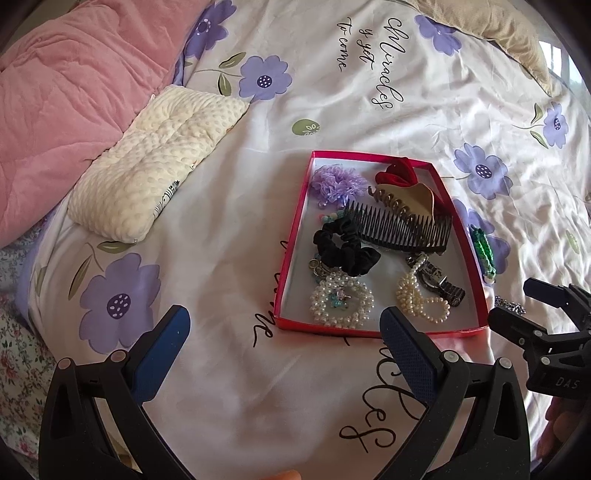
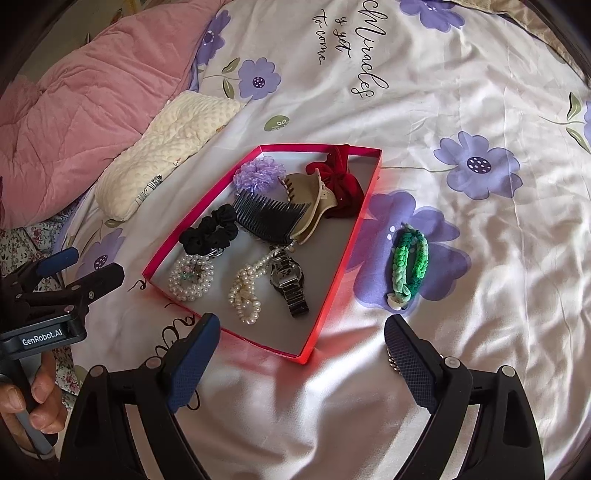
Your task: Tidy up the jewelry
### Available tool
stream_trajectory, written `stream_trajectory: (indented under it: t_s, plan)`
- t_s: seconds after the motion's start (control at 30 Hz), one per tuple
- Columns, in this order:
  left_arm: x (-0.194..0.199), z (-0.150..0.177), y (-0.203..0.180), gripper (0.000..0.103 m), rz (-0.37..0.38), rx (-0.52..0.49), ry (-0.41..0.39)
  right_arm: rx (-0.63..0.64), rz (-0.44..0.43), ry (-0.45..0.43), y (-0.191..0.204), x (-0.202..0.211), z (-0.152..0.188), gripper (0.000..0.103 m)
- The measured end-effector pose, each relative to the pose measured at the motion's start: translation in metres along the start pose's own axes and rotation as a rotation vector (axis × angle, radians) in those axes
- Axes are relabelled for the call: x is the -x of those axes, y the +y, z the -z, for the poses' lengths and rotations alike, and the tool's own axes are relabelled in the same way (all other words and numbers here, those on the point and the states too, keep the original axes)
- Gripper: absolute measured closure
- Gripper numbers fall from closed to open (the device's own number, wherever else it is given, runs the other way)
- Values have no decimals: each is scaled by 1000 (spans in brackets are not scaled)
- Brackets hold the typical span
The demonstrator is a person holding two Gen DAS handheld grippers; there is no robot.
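A red shallow box (image 1: 291, 236) (image 2: 332, 266) lies on the bed and holds a black comb (image 2: 269, 218), a beige claw clip (image 2: 310, 199), a black scrunchie (image 2: 208, 232), a purple scrunchie (image 1: 336, 181), a red scrunchie (image 2: 340, 184), pearl bracelets (image 1: 340, 302) (image 2: 245, 291) and a metal watch (image 2: 290, 282). A green braided bracelet (image 2: 410, 264) lies on the sheet right of the box. A small beaded piece (image 2: 392, 360) shows beside the right gripper's right finger. My left gripper (image 1: 284, 332) is open before the box. My right gripper (image 2: 301, 343) is open at the box's near right corner.
The bed sheet (image 2: 461, 92) is white with purple flowers. A cream dotted pillow (image 1: 155, 162) and a pink quilt (image 1: 55, 92) lie at the left. A beige pillow (image 1: 491, 22) sits at the far right.
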State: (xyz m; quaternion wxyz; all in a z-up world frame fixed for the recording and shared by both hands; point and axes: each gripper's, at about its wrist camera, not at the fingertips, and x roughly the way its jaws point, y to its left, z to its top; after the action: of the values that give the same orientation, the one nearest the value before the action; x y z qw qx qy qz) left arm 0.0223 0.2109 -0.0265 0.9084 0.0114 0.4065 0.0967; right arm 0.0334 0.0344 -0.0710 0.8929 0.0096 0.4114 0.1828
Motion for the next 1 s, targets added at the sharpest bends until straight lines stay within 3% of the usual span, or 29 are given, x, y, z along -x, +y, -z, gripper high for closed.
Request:
stream_trajectory:
  t_s: [1.0]
  plan:
    - [7, 1, -3, 0, 4, -5, -7, 7, -12, 2, 2, 7, 1, 11]
